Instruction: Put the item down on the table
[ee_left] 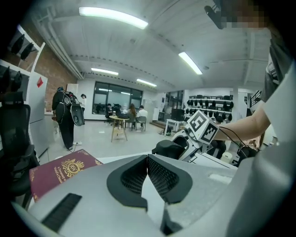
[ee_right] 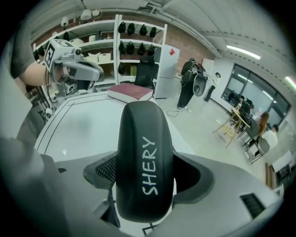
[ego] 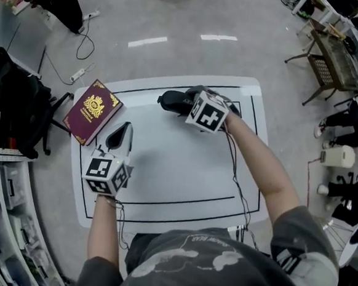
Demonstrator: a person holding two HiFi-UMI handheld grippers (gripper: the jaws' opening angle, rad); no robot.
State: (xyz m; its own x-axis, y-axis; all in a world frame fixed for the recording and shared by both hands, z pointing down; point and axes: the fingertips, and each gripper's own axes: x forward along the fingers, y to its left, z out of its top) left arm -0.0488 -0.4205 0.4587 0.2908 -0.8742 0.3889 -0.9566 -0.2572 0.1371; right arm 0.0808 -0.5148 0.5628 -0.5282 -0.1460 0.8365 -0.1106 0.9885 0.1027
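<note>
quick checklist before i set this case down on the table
1. Grip: the right gripper is closed on the case. ok
2. Case over the table, inside its far edge. ok
3. Drop spot: the white surface round the case is bare. ok
4. Book lies at the left corner, apart from the case. ok
5. Left gripper is shut, empty, off to the near left. ok
6. Gap between case and table: cannot tell
</note>
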